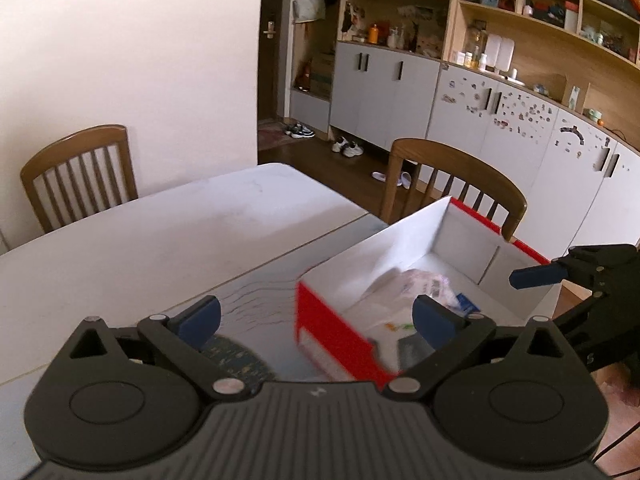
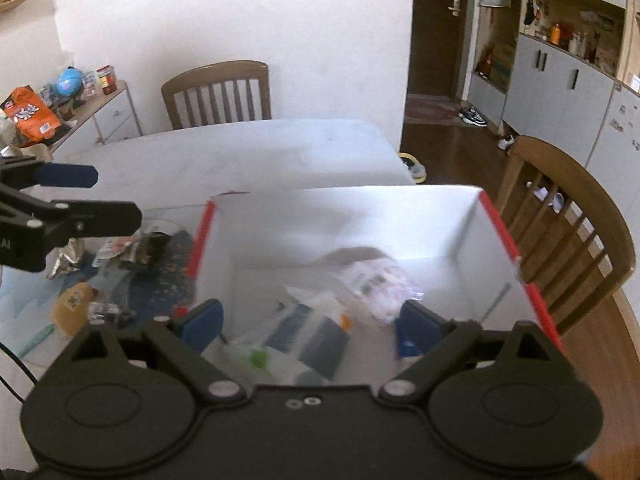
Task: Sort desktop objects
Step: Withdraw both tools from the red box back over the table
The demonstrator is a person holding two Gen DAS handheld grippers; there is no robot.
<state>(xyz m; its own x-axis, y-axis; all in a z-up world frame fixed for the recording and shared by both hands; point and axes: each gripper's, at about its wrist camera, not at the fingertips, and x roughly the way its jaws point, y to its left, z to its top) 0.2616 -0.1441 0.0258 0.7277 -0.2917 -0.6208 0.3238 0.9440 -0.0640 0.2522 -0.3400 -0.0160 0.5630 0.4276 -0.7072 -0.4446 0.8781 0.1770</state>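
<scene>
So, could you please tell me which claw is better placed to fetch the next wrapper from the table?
Left, probably. The left claw hangs open beside the crumpled wrappers; the right claw is over the box.

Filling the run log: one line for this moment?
left gripper: open, empty | right gripper: open, empty, over box | packets in box

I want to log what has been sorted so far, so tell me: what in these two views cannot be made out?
- Items inside the red and white box: blurred in both views; labels unreadable, and the right gripper covers the near ones.
- Wrappers left of the box: right wrist view only, partly behind the left gripper; kinds unclear.
- Box front wall: left wrist view, smeared by blur.
- Table near edge: hidden by the gripper bodies.
</scene>
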